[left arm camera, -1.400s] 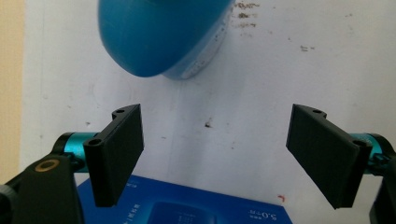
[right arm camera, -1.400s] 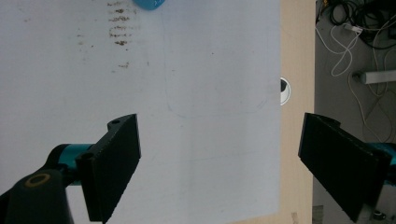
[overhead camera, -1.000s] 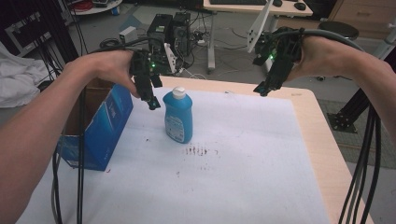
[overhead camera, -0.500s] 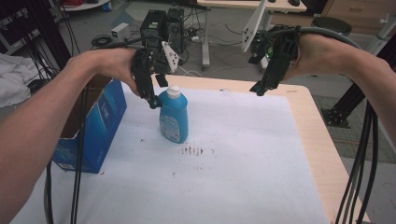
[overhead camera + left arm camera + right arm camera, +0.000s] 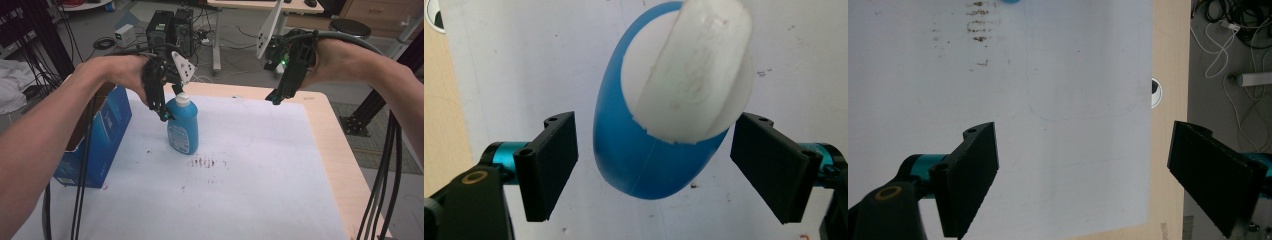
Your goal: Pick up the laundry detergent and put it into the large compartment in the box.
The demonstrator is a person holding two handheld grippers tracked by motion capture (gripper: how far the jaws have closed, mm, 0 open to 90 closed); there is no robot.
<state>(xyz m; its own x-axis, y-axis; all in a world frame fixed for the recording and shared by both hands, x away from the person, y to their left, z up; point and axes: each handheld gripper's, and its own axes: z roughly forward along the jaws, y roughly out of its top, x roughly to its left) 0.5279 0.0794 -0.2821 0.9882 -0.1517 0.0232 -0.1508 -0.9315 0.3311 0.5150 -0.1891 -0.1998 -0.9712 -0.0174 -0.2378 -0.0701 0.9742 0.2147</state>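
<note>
Down comes the left claw [image 5: 167, 107] since a second ago, sliding in over the blue bottle [image 5: 183, 127] until its jaws now straddle the bottle's shoulder just under the white cap [image 5: 182, 98], left of centre in the high view. Look along that claw in the left gripper view [image 5: 654, 167] and the picture is clear: the bottle [image 5: 634, 160] sits between the two black pads [image 5: 551, 167], cap [image 5: 694, 75] looming at the top of the frame, with a sliver of white paper showing on the left side and the right pad sitting right at the bottle's edge — jaws spread wide, nothing squeezed yet. The bottle stands upright on the white sheet [image 5: 260, 165] covering the desk [image 5: 330, 150], just right of the blue carton [image 5: 102, 135] at the left edge and just above a patch of dark smudges [image 5: 202, 162]. Over in the upper right of the high view, the right claw [image 5: 278, 97] has held its spot above the sheet's far corner, and the right gripper view [image 5: 1083, 180] shows its jaws gaping with bare paper between them, released and idle.
</note>
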